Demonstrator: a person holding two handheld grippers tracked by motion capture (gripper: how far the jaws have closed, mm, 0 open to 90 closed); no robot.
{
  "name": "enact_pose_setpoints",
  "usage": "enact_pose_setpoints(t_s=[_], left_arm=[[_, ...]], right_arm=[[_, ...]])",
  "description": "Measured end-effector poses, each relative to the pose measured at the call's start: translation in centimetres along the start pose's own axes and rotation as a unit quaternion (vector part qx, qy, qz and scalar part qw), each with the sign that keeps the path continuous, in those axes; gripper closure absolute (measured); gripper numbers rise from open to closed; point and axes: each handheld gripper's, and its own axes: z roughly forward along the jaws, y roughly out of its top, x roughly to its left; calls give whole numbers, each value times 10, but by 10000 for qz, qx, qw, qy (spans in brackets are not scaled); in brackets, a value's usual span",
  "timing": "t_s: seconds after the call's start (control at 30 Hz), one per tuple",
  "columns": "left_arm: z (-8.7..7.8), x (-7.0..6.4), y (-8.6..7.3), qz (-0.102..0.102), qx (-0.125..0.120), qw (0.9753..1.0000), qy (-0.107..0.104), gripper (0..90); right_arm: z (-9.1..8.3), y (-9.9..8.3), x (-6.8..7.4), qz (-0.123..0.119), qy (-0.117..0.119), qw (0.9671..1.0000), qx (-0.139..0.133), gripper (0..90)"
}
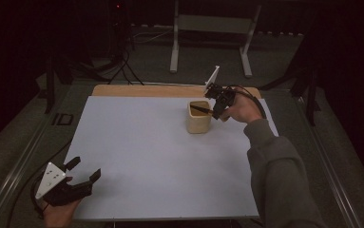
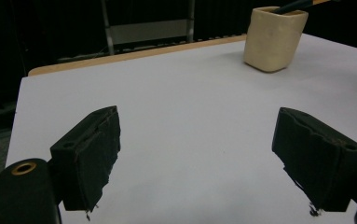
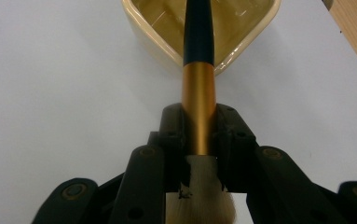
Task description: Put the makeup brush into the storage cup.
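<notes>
— Dark surroundings are being seen behind the pale tabletop (image 1: 160,156), with a metal frame standing on the floor beyond its far wooden edge. How far is the work judged to be?

— Roughly at its closing part. A brush (image 3: 198,93) is being gripped by the right gripper (image 3: 198,140): its gold ferrule is being clamped between the two fingers (image 3: 174,135), the pale bristles are lying behind them, toward the hand, and the black handle is reaching ahead of them.

— And where is the handle being pointed?

— Into the cream cup (image 3: 157,42), just ahead of the fingers. In the high view the handle end of the brush (image 1: 199,109) is being held over the rim of the cup (image 1: 198,118), sloping down into it, while the right gripper (image 1: 216,108) is being kept just beside the cup's rim.

— Is the brush being let go yet?

— No; it is being held tight. What is left, by judgement, is the lowering of the handle further in, the opening of the fingers, and the withdrawal of the hand.

— And the other side?

— The left gripper (image 1: 82,173) is being rested at the near corner of the tabletop, well apart from the cup. Its fingers (image 2: 90,154) are being held wide apart with nothing between them; the cup (image 2: 274,39) is being seen far ahead of them.
</notes>
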Motion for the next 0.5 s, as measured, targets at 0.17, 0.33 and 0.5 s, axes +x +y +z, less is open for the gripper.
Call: enact_pose_setpoints(t_s=[0.17, 0.33, 0.5], left_arm=[[0, 0, 0, 2, 1, 10000, 0, 158], [0, 0, 0, -18, -15, 10000, 2, 158], [0, -1, 0, -4, -1, 10000, 3, 158]], right_arm=[[1, 1, 0, 42, -17, 10000, -14, 727], [-8, 2, -3, 315, -351, 9965, -687, 151], [-11, 0, -3, 317, -470, 9958, -712, 108]])
